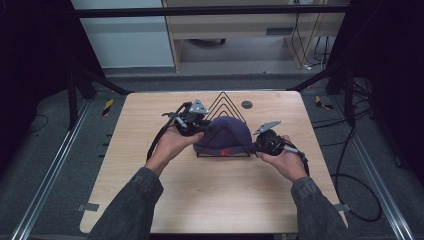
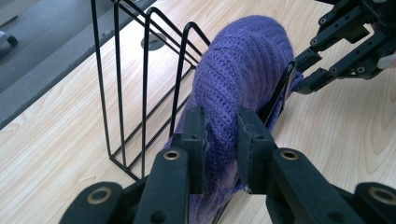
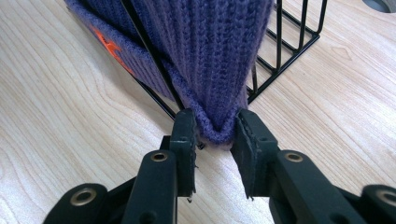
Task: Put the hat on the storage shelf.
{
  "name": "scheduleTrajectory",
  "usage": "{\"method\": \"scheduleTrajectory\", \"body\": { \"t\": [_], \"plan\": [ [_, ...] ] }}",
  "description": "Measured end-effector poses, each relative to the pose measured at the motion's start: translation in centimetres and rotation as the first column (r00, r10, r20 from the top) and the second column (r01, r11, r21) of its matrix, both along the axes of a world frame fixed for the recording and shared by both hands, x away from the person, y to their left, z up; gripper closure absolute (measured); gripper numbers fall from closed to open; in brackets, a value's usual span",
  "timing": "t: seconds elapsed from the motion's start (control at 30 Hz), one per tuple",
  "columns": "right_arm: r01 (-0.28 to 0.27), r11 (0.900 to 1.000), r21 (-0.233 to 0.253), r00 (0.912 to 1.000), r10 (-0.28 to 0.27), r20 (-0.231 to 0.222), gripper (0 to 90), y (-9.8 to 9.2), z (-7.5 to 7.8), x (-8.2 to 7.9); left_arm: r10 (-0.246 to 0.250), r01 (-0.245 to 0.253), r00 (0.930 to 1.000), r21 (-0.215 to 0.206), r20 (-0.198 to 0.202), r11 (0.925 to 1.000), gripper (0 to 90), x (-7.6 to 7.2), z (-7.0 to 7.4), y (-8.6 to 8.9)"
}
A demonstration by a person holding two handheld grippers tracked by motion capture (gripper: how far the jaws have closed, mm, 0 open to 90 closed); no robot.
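A purple knit beanie [image 1: 223, 134] sat draped over the front wire loop of a black wire rack [image 1: 224, 102] near the middle of the wooden table [image 1: 150, 200], toward its far edge. The left gripper [image 1: 200, 126] clamped the beanie's left side; the left gripper view showed its jaws pressed into a fold of knit [image 2: 224, 135], with the right gripper [image 2: 299, 74] beyond. The right gripper view showed its jaws flanking the beanie's lower corner [image 3: 215, 126], touching the fabric, apparently pinching it. That view also revealed an orange mark [image 3: 108, 44] on the cuff. A round grommet [image 1: 246, 104] lay near the table's far edge.
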State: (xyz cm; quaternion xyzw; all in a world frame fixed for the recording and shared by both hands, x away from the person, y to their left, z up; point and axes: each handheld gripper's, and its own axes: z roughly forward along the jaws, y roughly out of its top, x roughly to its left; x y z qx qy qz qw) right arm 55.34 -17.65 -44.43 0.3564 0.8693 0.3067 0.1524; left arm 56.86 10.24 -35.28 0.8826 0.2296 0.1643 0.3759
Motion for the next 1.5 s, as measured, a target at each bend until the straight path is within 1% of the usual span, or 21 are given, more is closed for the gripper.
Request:
{"method": "scheduleTrajectory", "body": {
  "t": [0.17,0.23,0.4,0.43,0.53,0.63,0.67,0.7,0.73,0.77,0.83,0.9,0.97,1.0,1.1,1.13,1.17,1.2,1.33,1.4,1.5],
  "plan": [
    [0.010,1.000,-0.004,1.0000,-0.010,-0.002,66.8,-0.2,0.2,-0.1,0.001,-0.001,1.0000,0.002,0.001,1.0000,73.1,0.0,0.1,0.0],
    [0.019,1.000,0.016,0.9998,-0.019,-0.005,65.2,-0.3,0.4,-0.2,0.009,-0.009,0.9999,-0.001,0.004,1.0000,71.3,0.0,0.1,0.1],
    [0.039,0.999,0.035,0.9992,-0.039,0.004,60.5,-0.6,1.1,-0.6,0.042,-0.042,0.9988,-0.007,0.027,0.9991,62.0,-0.3,0.7,0.4],
    [0.045,0.998,0.048,0.9989,-0.046,0.007,59.2,-0.7,1.4,-0.7,0.050,-0.050,0.9983,-0.006,0.031,0.9987,58.7,-0.4,0.9,0.6],
    [0.054,0.997,0.050,0.9983,-0.055,0.019,55.9,-0.8,1.9,-1.0,0.071,-0.071,0.9967,-0.009,0.039,0.9975,52.3,-0.6,1.3,0.8],
    [0.060,0.997,0.057,0.9974,-0.062,0.036,50.3,-0.8,2.7,-1.4,0.086,-0.086,0.9952,-0.004,0.045,0.9963,43.8,-1.0,1.7,1.0],
    [0.061,0.996,0.059,0.9971,-0.063,0.042,46.6,-0.8,3.1,-1.6,0.087,-0.087,0.9952,-0.003,0.046,0.9962,39.1,-1.1,1.8,1.0],
    [0.061,0.996,0.059,0.9971,-0.063,0.042,46.6,-0.8,3.1,-1.6,0.088,-0.088,0.9951,-0.006,0.045,0.9961,39.1,-1.3,2.0,1.0],
    [0.065,0.996,0.060,0.9965,-0.068,0.049,44.6,-0.7,3.4,-1.6,0.089,-0.089,0.9950,-0.009,0.045,0.9960,36.9,-1.5,2.2,1.1],
    [0.072,0.995,0.067,0.9954,-0.076,0.060,41.4,-0.7,3.7,-1.7,0.097,-0.096,0.9945,-0.023,0.041,0.9951,33.1,-1.6,2.3,1.1],
    [0.083,0.994,0.073,0.9933,-0.088,0.074,35.6,-0.7,4.3,-1.8,0.113,-0.112,0.9930,-0.025,0.035,0.9934,25.4,-1.8,2.4,1.2],
    [0.090,0.992,0.083,0.9918,-0.097,0.083,31.2,-0.7,4.8,-2.0,0.130,-0.129,0.9914,-0.032,0.018,0.9911,17.7,-2.1,2.7,1.3],
    [0.093,0.991,0.097,0.9915,-0.101,0.082,26.8,-0.6,5.5,-2.2,0.140,-0.140,0.9901,-0.035,0.008,0.9895,13.1,-2.4,2.9,1.3],
    [0.095,0.990,0.102,0.9903,-0.105,0.091,24.9,-0.5,6.0,-2.3,0.145,-0.145,0.9895,-0.042,0.003,0.9886,11.6,-2.6,3.1,1.4],
    [0.096,0.987,0.127,0.9861,-0.112,0.123,20.2,-0.3,7.6,-2.9,0.143,-0.143,0.9897,-0.059,0.004,0.9880,10.6,-3.4,3.7,1.6],
    [0.093,0.986,0.140,0.9847,-0.112,0.133,18.2,-0.1,8.2,-3.2,0.141,-0.141,0.9900,-0.061,0.003,0.9882,10.3,-3.5,3.8,1.7],
    [0.092,0.986,0.142,0.9833,-0.113,0.143,14.7,0.2,8.9,-3.5,0.138,-0.138,0.9904,-0.052,0.003,0.9891,9.2,-4.0,3.9,1.8],
    [0.097,0.985,0.141,0.9830,-0.117,0.142,14.3,0.3,9.1,-3.6,0.138,-0.138,0.9904,-0.052,0.003,0.9891,9.0,-4.0,3.9,1.8],
    [0.083,0.987,0.137,0.9799,-0.106,0.169,12.1,0.9,9.9,-4.1,0.125,-0.125,0.9921,-0.035,0.000,0.9915,8.8,-4.6,4.0,2.1],
    [0.079,0.987,0.141,0.9775,-0.105,0.183,11.9,1.2,10.1,-4.2,0.134,-0.133,0.9910,-0.013,0.005,0.9910,8.7,-4.8,3.9,2.4],
    [0.073,0.987,0.144,0.9747,-0.101,0.200,11.3,1.6,10.3,-4.3,0.139,-0.139,0.9903,-0.025,-0.006,0.9900,8.5,-5.2,3.8,3.0]
  ]
}}
